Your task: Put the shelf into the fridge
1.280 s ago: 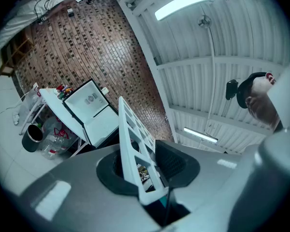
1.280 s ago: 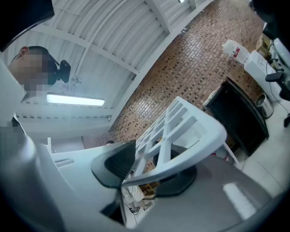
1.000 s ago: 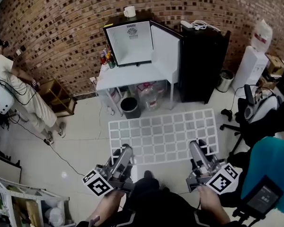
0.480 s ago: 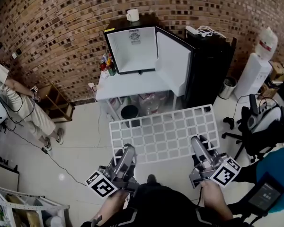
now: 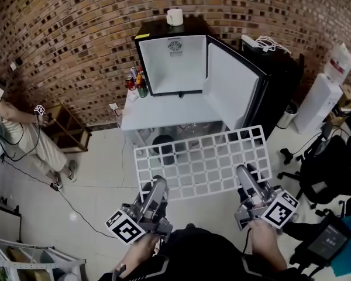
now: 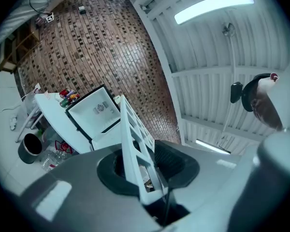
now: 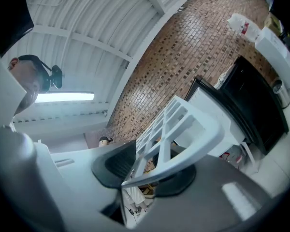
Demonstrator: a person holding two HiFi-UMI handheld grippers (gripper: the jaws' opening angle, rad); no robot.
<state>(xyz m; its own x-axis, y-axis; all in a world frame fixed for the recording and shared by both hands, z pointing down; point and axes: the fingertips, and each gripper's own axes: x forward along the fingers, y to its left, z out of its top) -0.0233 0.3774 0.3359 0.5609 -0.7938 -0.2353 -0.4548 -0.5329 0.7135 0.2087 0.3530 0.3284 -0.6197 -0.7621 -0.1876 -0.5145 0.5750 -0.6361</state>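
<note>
A white grid shelf (image 5: 202,161) is carried level in front of me, held at its near edge by both grippers. My left gripper (image 5: 154,193) is shut on its near-left part, and the shelf's edge (image 6: 135,149) runs between its pads. My right gripper (image 5: 246,183) is shut on the near-right part, with the shelf's rim (image 7: 183,144) clamped between its pads. The small fridge (image 5: 175,63) stands on a white table (image 5: 164,113) ahead, its door (image 5: 237,86) swung open to the right and its white inside bare.
Bottles (image 5: 137,81) stand on the table left of the fridge; a mug (image 5: 175,17) sits on top. A black bin (image 5: 162,142) is under the table. A tall black cabinet (image 5: 284,81) and water dispenser (image 5: 324,92) stand at right. A person (image 5: 11,127) stands at left.
Both grippers have moved forward with the shelf toward the fridge, which now looks closer and larger. The shelf's far edge now overlaps the table's front.
</note>
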